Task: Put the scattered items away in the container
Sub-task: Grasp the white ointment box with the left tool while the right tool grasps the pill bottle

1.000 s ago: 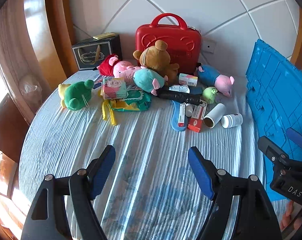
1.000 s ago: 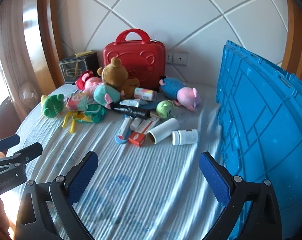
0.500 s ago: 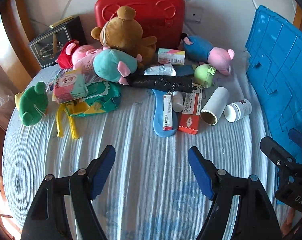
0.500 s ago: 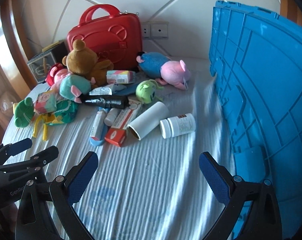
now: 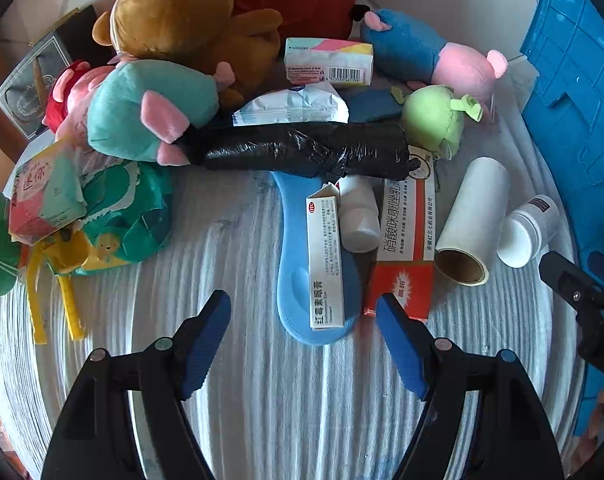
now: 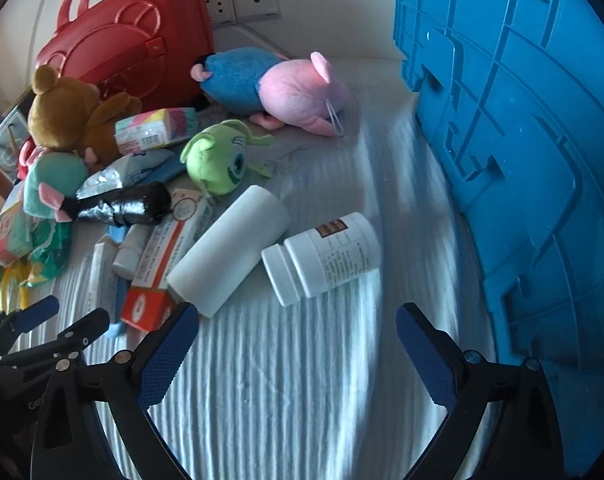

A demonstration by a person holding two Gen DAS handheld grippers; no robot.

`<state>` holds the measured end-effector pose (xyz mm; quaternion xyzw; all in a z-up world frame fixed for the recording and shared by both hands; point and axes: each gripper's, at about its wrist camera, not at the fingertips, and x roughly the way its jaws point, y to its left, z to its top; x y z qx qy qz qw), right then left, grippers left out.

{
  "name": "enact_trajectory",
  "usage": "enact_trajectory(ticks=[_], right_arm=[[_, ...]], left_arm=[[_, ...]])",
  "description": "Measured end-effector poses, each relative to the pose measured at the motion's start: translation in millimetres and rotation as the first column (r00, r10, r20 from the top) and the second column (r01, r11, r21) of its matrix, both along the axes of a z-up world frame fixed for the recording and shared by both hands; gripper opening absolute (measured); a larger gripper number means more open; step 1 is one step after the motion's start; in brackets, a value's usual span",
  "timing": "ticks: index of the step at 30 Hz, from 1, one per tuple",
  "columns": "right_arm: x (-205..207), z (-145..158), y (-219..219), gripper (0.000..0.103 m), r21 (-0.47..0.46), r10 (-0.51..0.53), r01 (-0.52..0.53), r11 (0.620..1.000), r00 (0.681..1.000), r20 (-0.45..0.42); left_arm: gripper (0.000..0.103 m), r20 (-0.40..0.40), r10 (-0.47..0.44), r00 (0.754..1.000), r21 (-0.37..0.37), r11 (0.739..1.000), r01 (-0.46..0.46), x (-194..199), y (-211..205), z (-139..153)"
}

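Blue-padded and spread wide, the left claw (image 5: 304, 318) is hanging empty just before the slim ointment box (image 5: 325, 262) lying on the blue insole (image 5: 297, 280). The right claw (image 6: 297, 332) is gaping, empty, before the white pill bottle (image 6: 322, 258), with the blue crate (image 6: 522, 160) standing beside it on the table (image 6: 302, 380). Judging by this, the reach is underway; next each claw needs straddling and clenching.

Ribbed white cloth (image 6: 285, 380) covers the table. The blue ribbed plastic crate (image 6: 542, 160) looks matt, the red moulded plastic case (image 6: 133, 28) glossy, the brown bear toy (image 5: 181, 20) plush, the black roll (image 5: 302, 148) shiny, crinkled film.
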<state>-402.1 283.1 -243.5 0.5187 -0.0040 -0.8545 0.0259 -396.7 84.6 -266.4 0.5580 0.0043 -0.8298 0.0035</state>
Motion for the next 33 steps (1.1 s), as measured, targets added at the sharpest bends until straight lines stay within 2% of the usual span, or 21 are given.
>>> enact_trajectory(ticks=[6,11,14,16,18,27,33], right_arm=[[-23,-22,6,0.100,0.015,-0.009,0.008,1.000,1.000,0.027],[-36,-29,8,0.087,-0.017,-0.043,0.044,0.999,0.999,0.010],[-46,-39,8,0.068,-0.017,-0.056,0.057,0.998,0.997,0.046],[-49,-47,7,0.049,-0.007,-0.054,0.055,0.998,0.996,0.077],[-45,-50,5,0.044,0.022,-0.041,0.040,0.999,0.997,0.064],[-15,-54,-2,0.044,0.053,0.033,-0.037,0.998,0.996,0.087],[13,-47,-10,0.044,0.027,0.071,-0.074,0.997,0.993,0.098]], left_arm=[[0.073,0.012,-0.003,1.000,0.011,1.000,0.003,-14,-3,-16],[0.062,0.008,-0.021,1.000,0.039,0.999,0.021,-19,1,-20],[0.061,0.016,-0.021,1.000,0.047,0.999,0.020,-19,2,-22],[0.061,0.018,-0.019,1.000,0.054,0.998,0.018,-18,1,-23],[0.053,0.019,-0.021,1.000,0.074,0.997,0.019,-19,0,-24],[0.052,0.010,-0.015,1.000,0.066,0.998,0.014,-6,1,-19],[0.052,-0.010,-0.008,1.000,0.058,0.998,0.009,15,0,-4]])
